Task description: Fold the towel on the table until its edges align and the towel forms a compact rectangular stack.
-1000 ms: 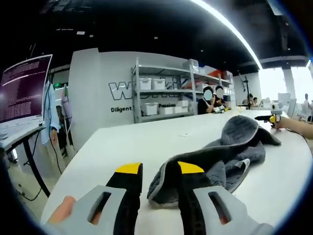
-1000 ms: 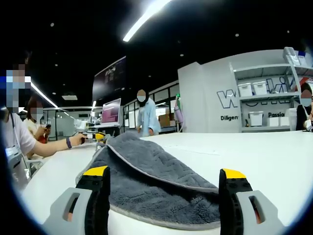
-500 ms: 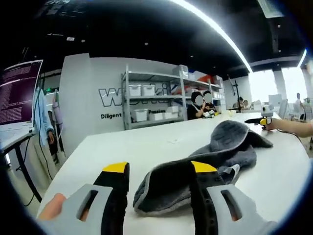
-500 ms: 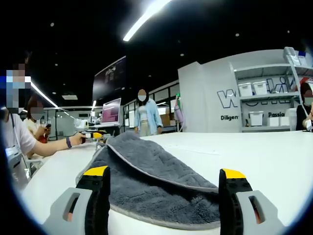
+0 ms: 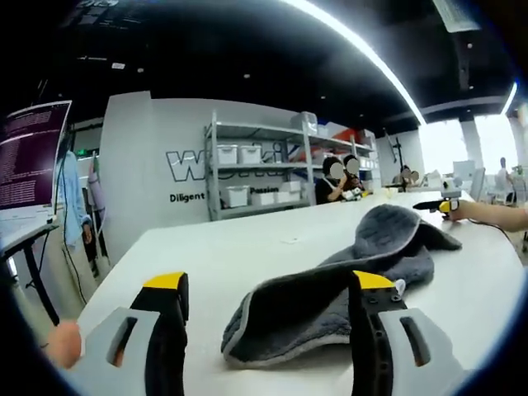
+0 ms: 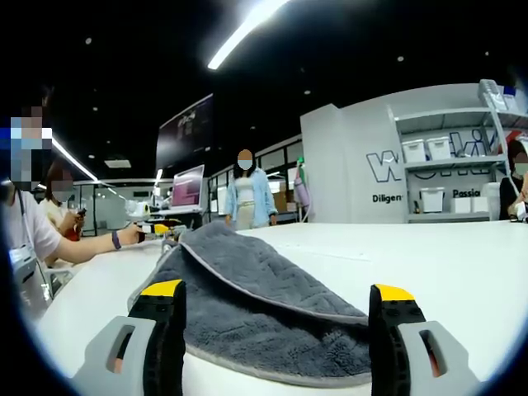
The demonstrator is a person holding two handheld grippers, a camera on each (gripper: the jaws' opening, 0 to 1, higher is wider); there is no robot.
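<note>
Two grippers, left [image 5: 269, 293] and right [image 6: 276, 301], both spread wide, straddle the rumpled grey terry towel [image 6: 256, 307] on the white table [image 5: 247, 247]; soft, limp — pinch its pale hem.

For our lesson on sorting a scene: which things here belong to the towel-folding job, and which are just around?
Part of the job:
- grey towel, rumpled on the white table
- left tongs, open
- right tongs, open

Just around:
- shelving with white bins
- monitor
- person seated at the table
</note>
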